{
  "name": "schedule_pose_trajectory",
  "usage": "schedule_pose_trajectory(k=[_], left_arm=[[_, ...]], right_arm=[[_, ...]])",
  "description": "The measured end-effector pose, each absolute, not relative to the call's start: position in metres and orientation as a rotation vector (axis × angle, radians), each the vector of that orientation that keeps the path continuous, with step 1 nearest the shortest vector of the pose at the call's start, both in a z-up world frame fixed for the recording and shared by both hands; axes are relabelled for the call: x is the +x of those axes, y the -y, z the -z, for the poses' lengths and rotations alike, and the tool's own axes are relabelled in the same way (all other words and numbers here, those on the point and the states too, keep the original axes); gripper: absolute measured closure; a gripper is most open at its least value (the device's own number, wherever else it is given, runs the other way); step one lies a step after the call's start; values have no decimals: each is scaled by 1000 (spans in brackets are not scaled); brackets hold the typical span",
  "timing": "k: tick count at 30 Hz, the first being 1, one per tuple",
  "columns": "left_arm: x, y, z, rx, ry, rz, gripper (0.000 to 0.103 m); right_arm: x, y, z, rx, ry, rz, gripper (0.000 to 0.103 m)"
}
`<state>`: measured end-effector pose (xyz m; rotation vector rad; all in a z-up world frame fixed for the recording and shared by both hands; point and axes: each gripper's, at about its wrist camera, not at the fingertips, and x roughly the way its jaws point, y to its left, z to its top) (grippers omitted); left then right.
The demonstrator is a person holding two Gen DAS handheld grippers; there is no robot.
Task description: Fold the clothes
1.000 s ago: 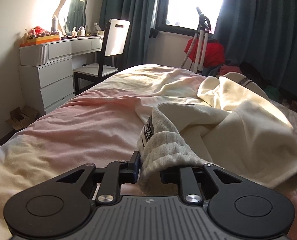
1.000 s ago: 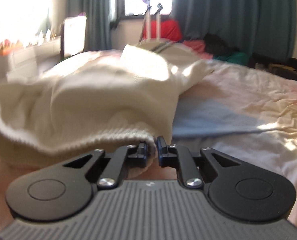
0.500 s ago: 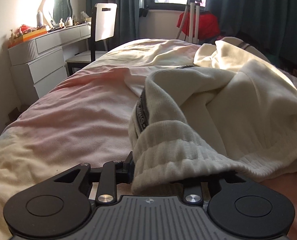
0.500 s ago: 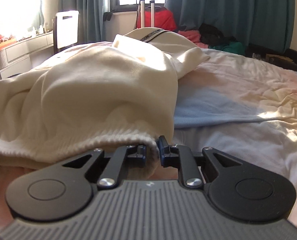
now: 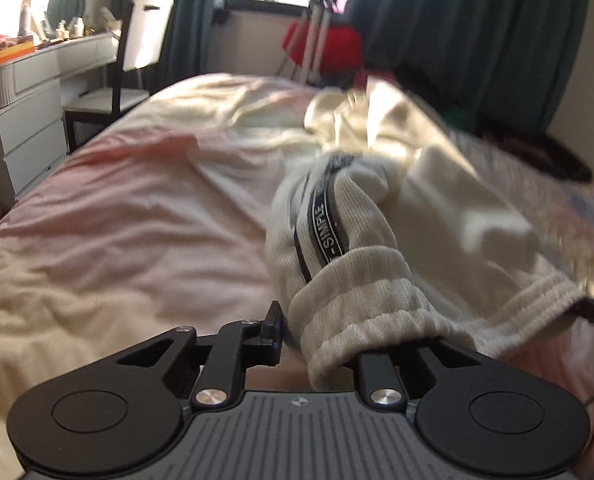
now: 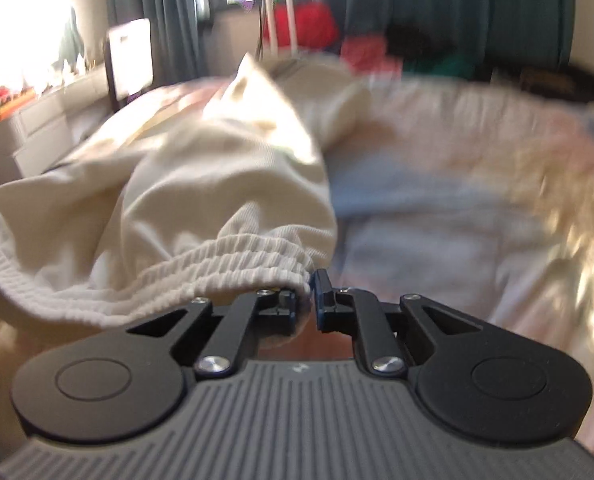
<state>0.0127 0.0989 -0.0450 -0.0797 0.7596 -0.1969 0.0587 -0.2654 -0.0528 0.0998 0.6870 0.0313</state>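
Left gripper (image 5: 317,330): fingers clamped on the ribbed waistband of the cream knit trousers (image 5: 377,208), which drapes over the right finger and hides it; left finger (image 5: 273,326) visible, pressed against the fabric. A black side stripe with white lettering (image 5: 325,216) runs up the leg away from the camera.

Right gripper (image 6: 306,306): fingers nearly together, pinching the other end of the same ribbed waistband (image 6: 233,264); the fabric covers the tip of the left-hand finger, and the other finger (image 6: 323,300) is bare.

The trousers hang between both grippers at the near end; the rest trails forward in a bunched heap onto the bed with the pale pink and cream sheet (image 5: 117,220). Both views are motion-blurred, the right one more.

Background: white drawer unit (image 5: 21,120), chair with a white back (image 5: 145,32), dark teal curtains (image 5: 477,32), red item by the window (image 5: 325,46).
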Motion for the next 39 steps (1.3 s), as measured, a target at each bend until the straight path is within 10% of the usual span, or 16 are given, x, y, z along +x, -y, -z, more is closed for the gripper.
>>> schedule_pose_trajectory(k=[7, 10, 17, 24, 30, 39], left_arm=[[-24, -121, 33, -235, -739, 306, 36], [-32, -131, 26, -323, -684, 330, 20], [1, -143, 48, -576, -763, 297, 19], [38, -139, 85, -628, -859, 207, 37], [40, -145, 77, -613, -768, 153, 84], [77, -195, -18, -597, -520, 99, 90]], right_arm=[[28, 270, 45, 194, -709, -121, 81], [24, 283, 39, 327, -674, -220, 33], [42, 308, 41, 519, -609, -177, 23], [101, 324, 100, 624, -803, -48, 24], [99, 296, 100, 532, -810, -159, 77], [50, 229, 76, 626, -795, -405, 81]])
